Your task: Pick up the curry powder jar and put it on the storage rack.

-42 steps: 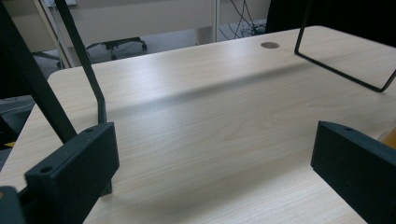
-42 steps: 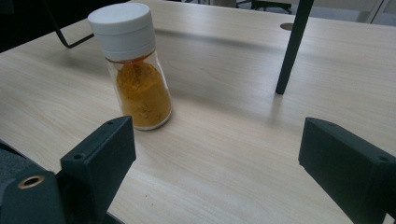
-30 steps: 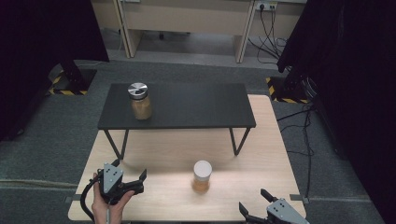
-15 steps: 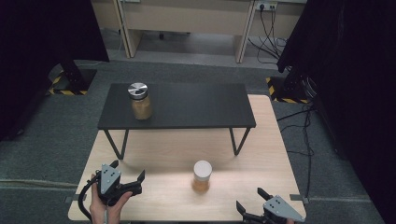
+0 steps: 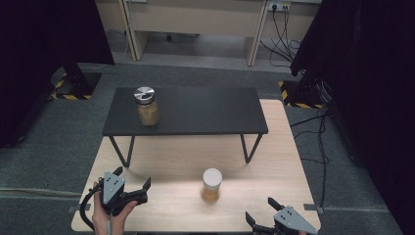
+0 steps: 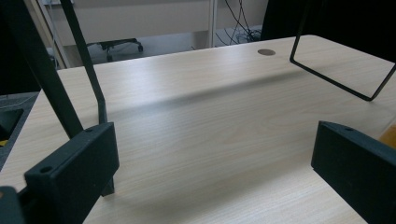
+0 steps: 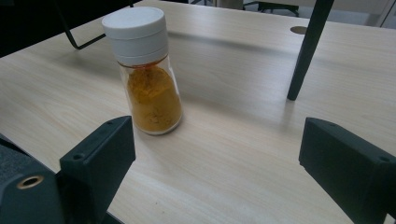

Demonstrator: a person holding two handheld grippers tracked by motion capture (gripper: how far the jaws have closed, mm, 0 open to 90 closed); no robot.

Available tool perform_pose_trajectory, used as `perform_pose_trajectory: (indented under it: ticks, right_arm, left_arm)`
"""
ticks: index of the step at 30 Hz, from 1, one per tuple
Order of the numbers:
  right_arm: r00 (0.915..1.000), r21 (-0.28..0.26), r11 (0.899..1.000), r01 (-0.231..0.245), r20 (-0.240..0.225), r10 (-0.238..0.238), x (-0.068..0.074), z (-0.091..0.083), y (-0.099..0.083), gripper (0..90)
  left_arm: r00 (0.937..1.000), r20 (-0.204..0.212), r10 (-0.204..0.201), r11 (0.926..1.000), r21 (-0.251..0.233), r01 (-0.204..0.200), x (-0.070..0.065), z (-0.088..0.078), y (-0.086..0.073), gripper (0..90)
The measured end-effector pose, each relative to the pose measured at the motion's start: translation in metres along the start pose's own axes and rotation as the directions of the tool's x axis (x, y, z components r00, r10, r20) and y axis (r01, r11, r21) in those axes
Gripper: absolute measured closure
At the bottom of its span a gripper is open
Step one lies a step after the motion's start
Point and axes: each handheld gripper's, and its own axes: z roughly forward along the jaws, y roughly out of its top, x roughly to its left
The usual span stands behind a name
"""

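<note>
Near the front edge of the wooden surface (image 5: 161,156), the white-capped spice jar (image 5: 212,185) is standing upright; the right tool (image 5: 266,221), released, is facing it and should be straddling it squarely below the cap.

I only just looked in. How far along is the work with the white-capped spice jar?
Nothing looks done: the white-capped jar stands upright on the wooden table, untouched. In hand: the right gripper waits open, jaws aimed toward it; the left gripper is open and empty. Left: approaching, gripping and moving the jar.
</note>
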Motion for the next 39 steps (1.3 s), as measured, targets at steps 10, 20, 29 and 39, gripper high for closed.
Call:
perform_pose_trajectory:
  ticks: [10, 20, 29, 39]
  right_arm:
    - [0.9989, -0.019, 1.0, 0.024, -0.04, -0.025, 0.006, 0.01, 0.006, 10.6]
    - [0.9945, 0.0, 1.0, 0.021, -0.103, -0.02, 0.012, 0.063, 0.019, 6.4]
    - [0.9922, 0.014, 0.999, 0.029, -0.122, -0.027, 0.02, 0.101, 0.024, 5.8]
    - [0.9901, 0.011, 1.0, 0.028, -0.138, -0.026, 0.023, 0.125, 0.026, 5.8]
  left_arm:
    - [0.9999, 0.015, 0.006, 1.0, 0.006, -0.006, -0.002, 0.002, 0.0, 0.0]
    - [0.9992, 0.04, 0.0, 0.9998, 0.018, -0.001, -0.002, 0.007, -0.001, 0.0]
    - [0.9991, 0.04, -0.014, 0.9997, 0.02, 0.013, 0.001, 0.007, -0.001, 0.0]
    - [0.9988, 0.047, -0.017, 0.9996, 0.025, 0.016, 0.001, 0.009, -0.002, 0.0]
